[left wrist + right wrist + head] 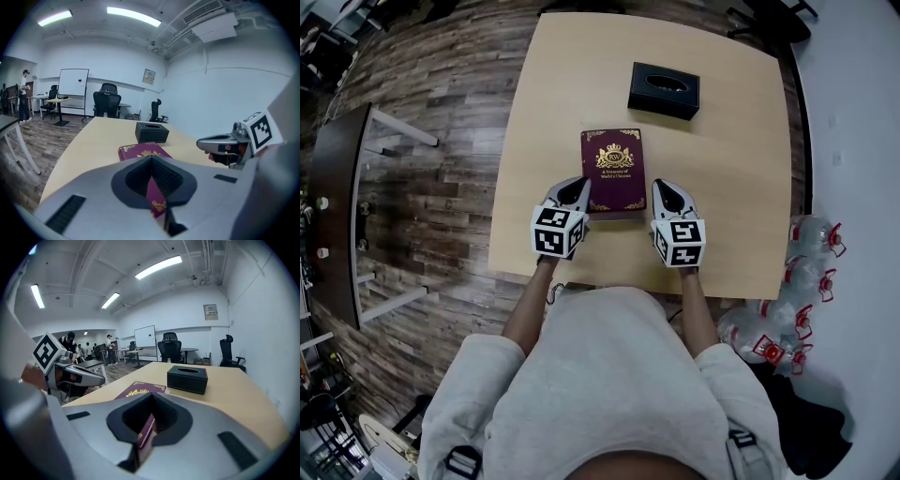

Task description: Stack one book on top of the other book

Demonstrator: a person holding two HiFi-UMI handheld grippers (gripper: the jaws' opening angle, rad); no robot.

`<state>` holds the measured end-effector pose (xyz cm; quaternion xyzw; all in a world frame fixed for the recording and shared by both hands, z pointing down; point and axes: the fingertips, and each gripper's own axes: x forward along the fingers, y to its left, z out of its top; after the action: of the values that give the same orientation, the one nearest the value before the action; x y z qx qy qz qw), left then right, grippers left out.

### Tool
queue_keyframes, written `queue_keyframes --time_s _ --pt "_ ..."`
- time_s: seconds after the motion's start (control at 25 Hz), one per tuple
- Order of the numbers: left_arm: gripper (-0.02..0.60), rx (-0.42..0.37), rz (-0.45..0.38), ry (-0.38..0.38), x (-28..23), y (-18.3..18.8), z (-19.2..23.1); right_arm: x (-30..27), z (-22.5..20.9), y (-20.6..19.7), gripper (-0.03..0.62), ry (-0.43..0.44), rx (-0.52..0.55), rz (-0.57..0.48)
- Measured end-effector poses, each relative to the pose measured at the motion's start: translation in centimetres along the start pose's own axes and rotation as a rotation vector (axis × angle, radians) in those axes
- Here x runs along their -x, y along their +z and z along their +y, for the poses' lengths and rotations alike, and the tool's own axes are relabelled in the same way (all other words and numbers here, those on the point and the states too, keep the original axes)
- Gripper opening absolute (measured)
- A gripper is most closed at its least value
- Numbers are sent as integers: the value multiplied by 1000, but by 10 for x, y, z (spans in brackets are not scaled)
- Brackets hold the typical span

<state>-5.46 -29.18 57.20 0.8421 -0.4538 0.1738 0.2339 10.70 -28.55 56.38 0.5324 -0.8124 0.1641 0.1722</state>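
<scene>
Tabletop (722, 187): pale wood, running away from you; it is carrying the book on its near half and a tissue box further out.
Book (613, 169): maroon with a gold crest, lying flat. Its long axis is pointing straight away from you and its near short edge is facing you.
Other book: not showing as a separate thing in any view. I cannot tell whether one is lying under the maroon cover.
Tissue box (664, 89): black, sitting beyond the book's far edge and a little to the right, apart from it.
Left tool (575, 190): you are clamping the book's near left corner. The left gripper view is showing the jaws pressed onto the maroon cover edge.
Right tool (667, 192): you are clamping the near right corner in the same way, jaws tight on the cover edge.
Key relation: the book is lying straight ahead of both tools, between them, with neither hand nearer. Its length is running along the line the tools are pointing.
Judgement: with only the near end gripped, the far end is likely to sag, so you are needing both hands to rise together.
</scene>
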Motion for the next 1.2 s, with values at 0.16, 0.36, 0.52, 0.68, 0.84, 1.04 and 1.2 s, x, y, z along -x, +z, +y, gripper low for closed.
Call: queue_keyframes --time_s 0.16,0.36,0.52,0.68,0.84,1.04,1.2 --pt "9 -32 -23 8 6 10 -3 13 0 13 5 1 24 -39" --pt "9 -70 -69 11 19 28 -8 29 2 29 5 -8 58 -85" --pt "9 -72 -103 12 30 40 -10 37 2 40 5 -15 75 -113" --pt "9 -86 -122 16 39 47 -13 46 3 50 5 -19 89 -138" --pt "9 -83 -141 22 48 51 -13 54 5 56 5 -24 95 -156" --pt "9 -80 -151 24 53 52 -15 59 6 58 3 -22 99 -166" --pt "9 -84 -152 26 55 49 -16 60 8 56 3 -17 100 -164"
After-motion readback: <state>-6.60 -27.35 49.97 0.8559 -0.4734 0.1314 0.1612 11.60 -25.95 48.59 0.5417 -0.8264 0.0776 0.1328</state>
